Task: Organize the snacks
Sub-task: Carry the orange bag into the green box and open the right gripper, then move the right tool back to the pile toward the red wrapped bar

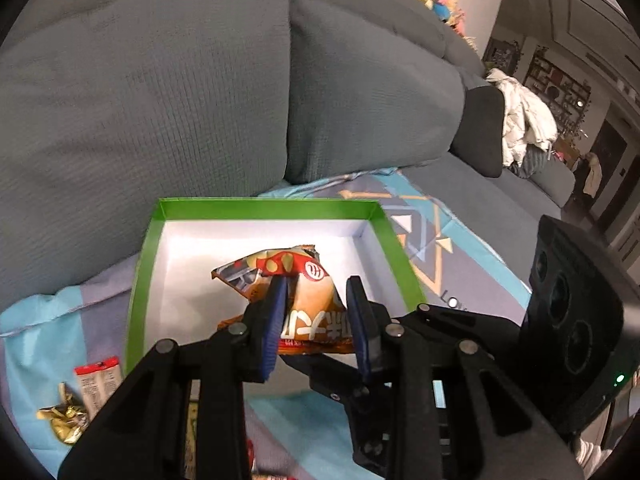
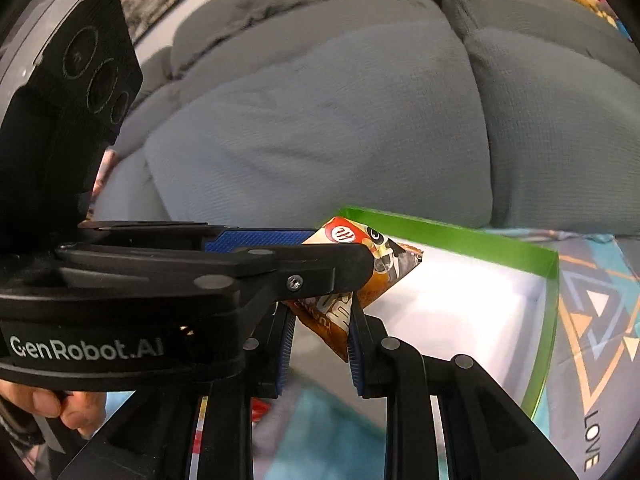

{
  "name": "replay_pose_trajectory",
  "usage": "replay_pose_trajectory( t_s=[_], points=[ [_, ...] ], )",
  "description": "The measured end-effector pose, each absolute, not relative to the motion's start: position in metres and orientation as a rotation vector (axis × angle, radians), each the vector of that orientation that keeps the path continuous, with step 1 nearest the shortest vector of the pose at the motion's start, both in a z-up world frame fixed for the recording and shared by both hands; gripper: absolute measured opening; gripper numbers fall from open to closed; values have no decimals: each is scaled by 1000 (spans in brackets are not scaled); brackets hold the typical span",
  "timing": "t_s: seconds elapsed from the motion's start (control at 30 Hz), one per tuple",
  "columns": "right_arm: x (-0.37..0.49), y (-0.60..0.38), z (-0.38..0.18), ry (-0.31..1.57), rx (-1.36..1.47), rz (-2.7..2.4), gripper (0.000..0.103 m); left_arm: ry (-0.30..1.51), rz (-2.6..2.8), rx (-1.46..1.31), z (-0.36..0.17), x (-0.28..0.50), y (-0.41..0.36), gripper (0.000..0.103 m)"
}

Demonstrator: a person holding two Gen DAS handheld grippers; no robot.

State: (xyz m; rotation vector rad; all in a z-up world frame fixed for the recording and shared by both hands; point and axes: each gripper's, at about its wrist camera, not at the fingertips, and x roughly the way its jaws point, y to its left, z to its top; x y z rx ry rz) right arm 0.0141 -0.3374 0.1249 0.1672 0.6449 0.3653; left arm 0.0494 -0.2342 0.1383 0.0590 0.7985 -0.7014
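An orange and red snack bag hangs above the white floor of a green-rimmed cardboard tray. My left gripper is shut on it, a blue pad pressing each side of its middle. In the right wrist view the same bag sticks out past the left gripper, which reaches in from the left. My right gripper is shut on the bag's lower corner. The tray lies beneath and to the right. The bag's lower half is hidden behind the fingers.
The tray sits on a patterned blue and grey blanket on a grey sofa with big cushions. Red and white packets and a gold-wrapped sweet lie left of the tray. A hand holds the left gripper.
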Motion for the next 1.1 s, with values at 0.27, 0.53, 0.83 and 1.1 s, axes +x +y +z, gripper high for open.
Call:
replay_pose_trajectory(
  t_s=[0.27, 0.53, 0.83, 1.1],
  points=[
    [29, -348, 107, 727, 145, 295, 28, 822, -637, 3, 124, 68, -233, 42],
    [3, -372, 116, 680, 190, 230, 58, 726, -566, -30, 147, 53, -201, 84],
    [-41, -357, 138, 615, 150, 320, 67, 669, -496, -47, 162, 12, -154, 103],
    [-70, -335, 133, 655, 108, 430, 70, 649, -434, -77, 160, -29, -116, 103]
  ],
)
